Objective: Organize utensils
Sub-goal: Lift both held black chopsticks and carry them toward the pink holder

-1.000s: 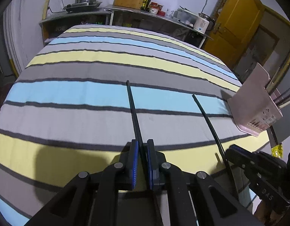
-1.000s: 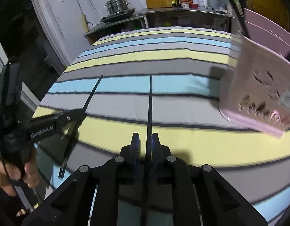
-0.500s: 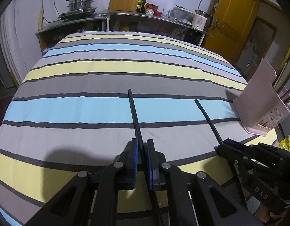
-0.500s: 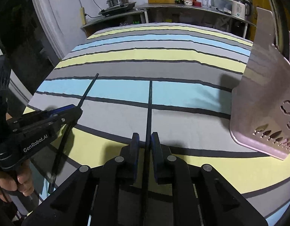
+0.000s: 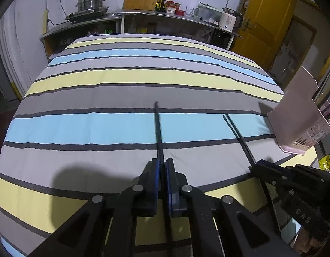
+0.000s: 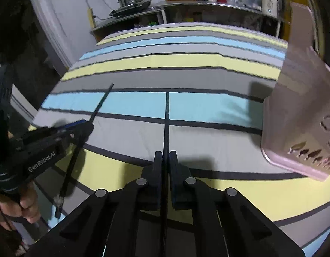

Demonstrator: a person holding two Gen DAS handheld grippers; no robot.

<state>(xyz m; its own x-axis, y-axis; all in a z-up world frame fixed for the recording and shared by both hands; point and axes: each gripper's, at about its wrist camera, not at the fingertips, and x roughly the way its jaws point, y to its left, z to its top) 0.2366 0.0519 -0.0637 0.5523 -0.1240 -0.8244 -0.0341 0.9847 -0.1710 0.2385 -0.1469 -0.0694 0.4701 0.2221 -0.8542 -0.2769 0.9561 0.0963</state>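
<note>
The left hand-held gripper (image 5: 161, 172) is pinched on a black chopstick (image 5: 158, 128), whose thin end sticks out ahead over the blue stripe of the bed (image 5: 100, 90). The right hand-held gripper (image 6: 165, 162) is likewise clamped on a second chopstick (image 6: 166, 115), which runs straight forward between its jaws. Both sticks appear lifted off the striped sheet, with their shadows lying below. Each is gripped partway along its length, so a good deal of stick trails behind the jaws; in the right view the left stick's butt end hangs down near the person's hand (image 6: 25, 203).

The step in hand seems to be carrying the two sticks to the pink holder (image 6: 302, 111), which stands at the right edge of the bed, just beside the right hand-held gripper and well apart from the left one. To do it well, I would tip each stick steeply before lowering it, so an end drops cleanly into the open top rather than knocking the rim. The holder looks light and could slide or topple if struck. One stick at a time is safer, the nearer right one first.

Count: two hand-held grippers, two chopsticks in them, one holder. Several dark sticks already stand in the holder in the left view; their number cannot be told.
</note>
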